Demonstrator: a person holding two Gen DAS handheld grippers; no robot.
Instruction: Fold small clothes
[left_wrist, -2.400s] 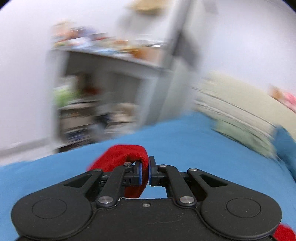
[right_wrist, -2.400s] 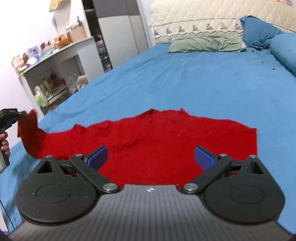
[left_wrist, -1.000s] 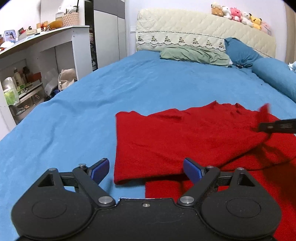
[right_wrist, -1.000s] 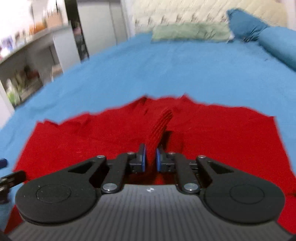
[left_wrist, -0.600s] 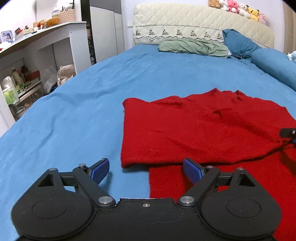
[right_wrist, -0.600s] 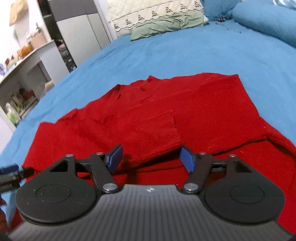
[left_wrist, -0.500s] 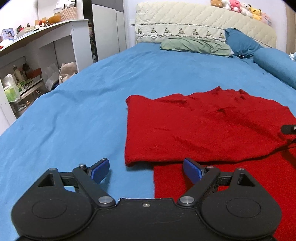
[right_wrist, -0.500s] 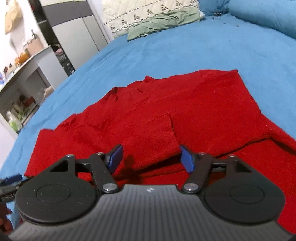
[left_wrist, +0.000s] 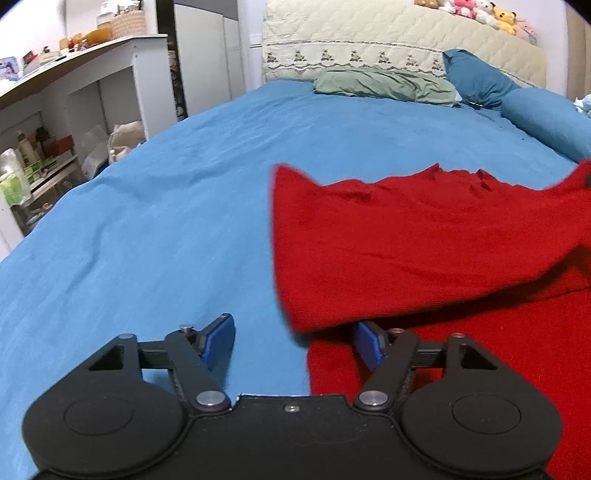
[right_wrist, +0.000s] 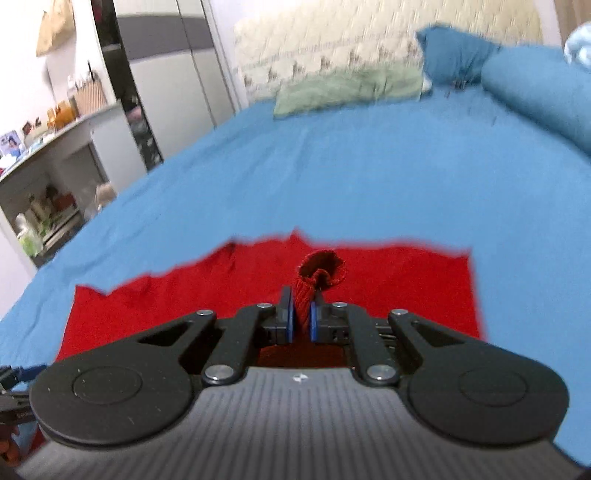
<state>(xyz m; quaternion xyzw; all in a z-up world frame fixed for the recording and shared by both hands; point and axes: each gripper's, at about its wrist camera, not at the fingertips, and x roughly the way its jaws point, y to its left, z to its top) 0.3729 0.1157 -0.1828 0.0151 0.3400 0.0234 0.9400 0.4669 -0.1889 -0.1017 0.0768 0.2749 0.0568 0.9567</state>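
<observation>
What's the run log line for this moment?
left gripper: open, idle | right gripper: shut on red garment | surface: blue bed

Red garment (left_wrist: 424, 236), blue bedsheet (left_wrist: 166, 221)

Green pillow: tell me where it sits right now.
The green pillow lies at the far end of the blue bed, against the quilted headboard, just left of the dark blue pillow in both wrist views.
</observation>
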